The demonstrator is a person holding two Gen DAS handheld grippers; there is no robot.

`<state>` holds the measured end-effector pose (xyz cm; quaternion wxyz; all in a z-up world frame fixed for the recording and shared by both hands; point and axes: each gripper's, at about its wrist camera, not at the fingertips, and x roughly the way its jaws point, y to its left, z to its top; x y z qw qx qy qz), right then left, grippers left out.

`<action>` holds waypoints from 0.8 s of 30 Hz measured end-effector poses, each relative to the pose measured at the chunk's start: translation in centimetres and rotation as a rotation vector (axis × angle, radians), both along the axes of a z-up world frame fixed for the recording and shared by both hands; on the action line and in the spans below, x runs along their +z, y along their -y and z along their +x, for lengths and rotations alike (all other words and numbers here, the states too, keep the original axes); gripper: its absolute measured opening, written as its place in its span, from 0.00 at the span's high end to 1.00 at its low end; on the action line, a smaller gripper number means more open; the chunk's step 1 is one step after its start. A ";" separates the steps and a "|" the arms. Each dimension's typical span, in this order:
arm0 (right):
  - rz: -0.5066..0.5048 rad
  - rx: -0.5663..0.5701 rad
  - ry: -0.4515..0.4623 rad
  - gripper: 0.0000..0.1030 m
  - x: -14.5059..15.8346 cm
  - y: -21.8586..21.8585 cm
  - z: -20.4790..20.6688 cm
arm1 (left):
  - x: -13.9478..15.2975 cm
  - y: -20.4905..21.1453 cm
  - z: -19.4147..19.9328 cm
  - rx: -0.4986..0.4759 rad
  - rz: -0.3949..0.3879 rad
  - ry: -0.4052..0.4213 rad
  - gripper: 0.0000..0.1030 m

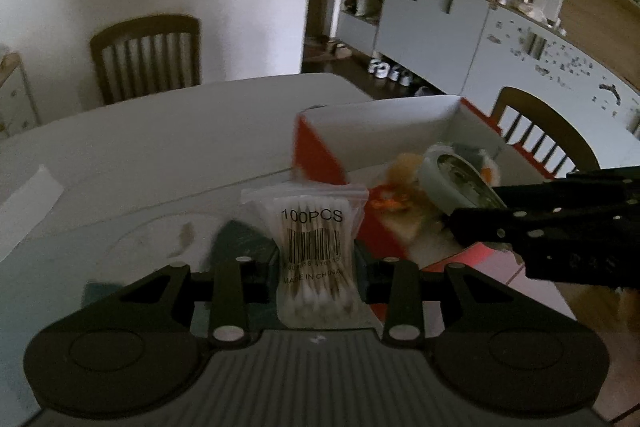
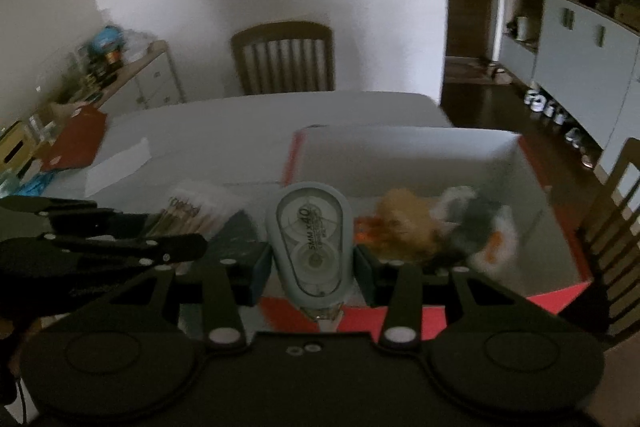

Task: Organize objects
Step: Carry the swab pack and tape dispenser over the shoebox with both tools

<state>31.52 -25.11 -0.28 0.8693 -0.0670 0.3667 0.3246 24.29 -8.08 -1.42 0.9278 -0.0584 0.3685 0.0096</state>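
My left gripper is shut on a clear bag of cotton swabs marked "100PCS", held above the table just left of a red and white box. My right gripper is shut on a grey correction tape dispenser, held over the box's near left corner. The dispenser also shows in the left wrist view, with the right gripper at the right edge. The swab bag and left gripper show at the left of the right wrist view.
The box holds plush toys, one tan and one grey and white. The white table carries a white paper and a red folder at the left. Wooden chairs stand at the far side and right.
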 end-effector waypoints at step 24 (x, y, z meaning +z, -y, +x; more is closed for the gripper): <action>-0.092 -0.074 -0.002 0.58 -4.7 6.5 10.5 | -4.4 9.5 12.1 -0.039 0.134 -0.187 0.66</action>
